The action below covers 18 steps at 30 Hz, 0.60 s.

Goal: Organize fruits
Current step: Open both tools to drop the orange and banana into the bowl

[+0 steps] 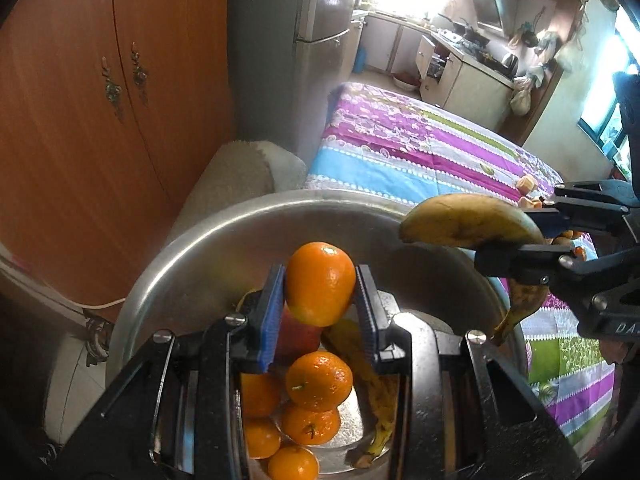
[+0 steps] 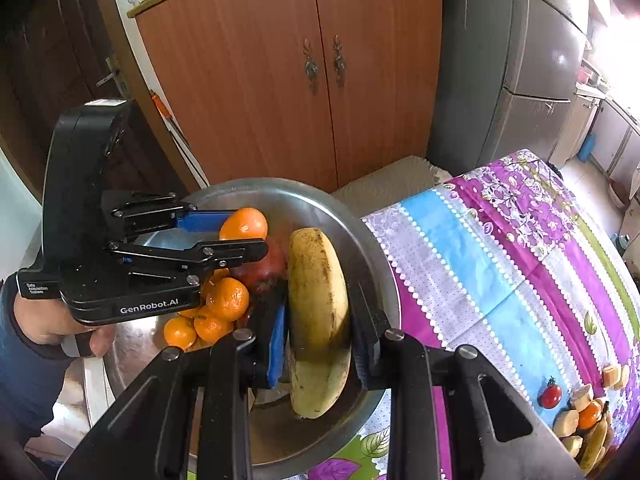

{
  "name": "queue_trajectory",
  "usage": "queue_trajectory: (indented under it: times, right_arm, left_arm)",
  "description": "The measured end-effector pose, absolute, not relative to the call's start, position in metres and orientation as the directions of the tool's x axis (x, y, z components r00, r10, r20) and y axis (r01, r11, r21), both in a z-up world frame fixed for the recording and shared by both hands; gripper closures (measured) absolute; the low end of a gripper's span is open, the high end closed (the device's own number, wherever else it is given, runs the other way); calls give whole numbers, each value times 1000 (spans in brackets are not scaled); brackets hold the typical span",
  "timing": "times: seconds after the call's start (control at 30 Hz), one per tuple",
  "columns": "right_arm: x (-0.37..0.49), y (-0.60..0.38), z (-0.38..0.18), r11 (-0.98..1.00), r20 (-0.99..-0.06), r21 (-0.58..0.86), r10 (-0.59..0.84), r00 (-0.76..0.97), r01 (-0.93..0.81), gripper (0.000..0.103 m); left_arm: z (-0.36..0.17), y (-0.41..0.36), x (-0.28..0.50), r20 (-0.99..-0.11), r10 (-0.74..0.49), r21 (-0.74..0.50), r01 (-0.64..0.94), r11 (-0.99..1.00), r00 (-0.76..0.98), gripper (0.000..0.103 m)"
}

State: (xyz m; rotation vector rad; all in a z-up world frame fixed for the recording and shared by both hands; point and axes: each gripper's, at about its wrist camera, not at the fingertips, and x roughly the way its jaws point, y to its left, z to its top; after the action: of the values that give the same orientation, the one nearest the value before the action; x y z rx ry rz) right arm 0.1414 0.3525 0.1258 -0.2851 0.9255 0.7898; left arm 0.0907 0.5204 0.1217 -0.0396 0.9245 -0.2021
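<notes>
The left tongs point(image 1: 320, 300) were closed on an orange point(image 1: 320, 283), the blue pads point(image 1: 271, 320) pressing its two sides, and held it above the inside of the steel bowl point(image 1: 192, 248). The right tongs point(image 2: 320, 344) were clamped across the middle of a banana point(image 2: 318, 320), which hung over the bowl's near rim (seen from the left wrist camera, the same banana point(image 1: 472, 220) jutted over the bowl's right rim). A hand point(image 2: 48, 320) in a dark sleeve gripped the left device point(image 2: 92, 208) at the left of the right wrist view.

Inside the bowl lay a cluster of oranges point(image 1: 318, 380), a red fruit point(image 1: 298, 336) partly hidden beneath the held orange, and a second banana point(image 1: 372, 384) along the bowl's right inner side. The right wrist view showed the same pile point(image 2: 226, 300) with the red fruit point(image 2: 260, 268) behind it.

The bowl stood at the left edge of a bed covered by a striped floral sheet point(image 2: 500, 264). Toward the sheet's near right corner lay a small red tomato-like fruit point(image 2: 551, 396), several pale cut pieces point(image 2: 580, 400), another orange point(image 2: 590, 416) and one more banana point(image 2: 596, 440). Behind the bowl stood a wooden cupboard point(image 2: 300, 80) and a grey refrigerator point(image 2: 540, 60).
</notes>
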Motion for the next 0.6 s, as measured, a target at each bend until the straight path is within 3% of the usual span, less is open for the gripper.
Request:
queue_trajectory:
  times: [0.5,0.6]
  right_arm:
    - [145,359,100,697,-841,90,436,321,-711,73]
    - [146,361,97,698,-842,92,435,319,-710,72]
  left_arm:
    - [115,516,97,-808,-193,-121,164,979,557,67]
    - [119,519,94,-798,-194,-127,155,980,570,63]
